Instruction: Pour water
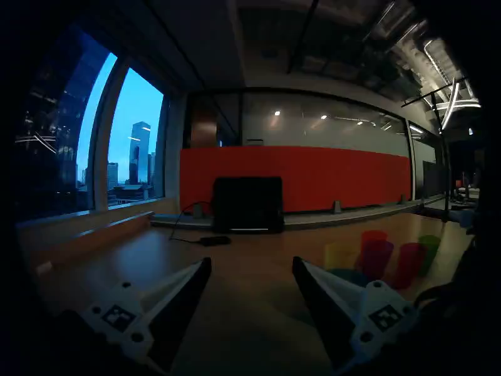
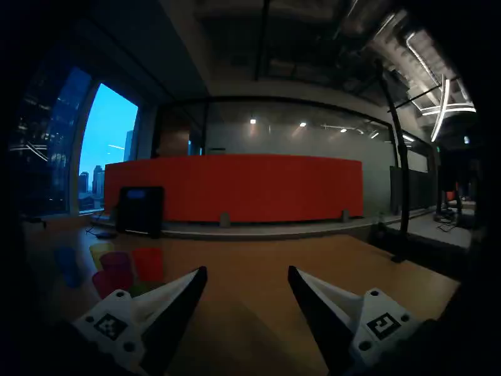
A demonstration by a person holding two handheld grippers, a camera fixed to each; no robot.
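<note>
**A:** Left gripper view first. How do the fingers stand?

**B:** The left gripper (image 1: 250,260) is spread wide with nothing between its fingers. It hangs over bare worktop (image 1: 250,307).

**A:** And the cups?

**B:** The cups (image 1: 377,258) sit clustered on the worktop to the right, just past the right finger. That finger hides the base of a bluish one. The light is dim, so I can't tell whether any holds water.

**A:** Behind them?

**B:** A dark screen (image 1: 247,203) stands against a red partition (image 1: 313,175), with a small block (image 1: 215,240) in front of it. A window (image 1: 134,150) is at left. The far right edge is too dark to read.

**A:** Right gripper view?

**B:** The right gripper (image 2: 246,271) is likewise wide apart and grips nothing. Here the cups (image 2: 148,262) lie to its left. The left finger cuts off the nearest ones, and a green one barely peeks out. The screen (image 2: 139,210) stands farther left, before the partition (image 2: 238,188).
</note>
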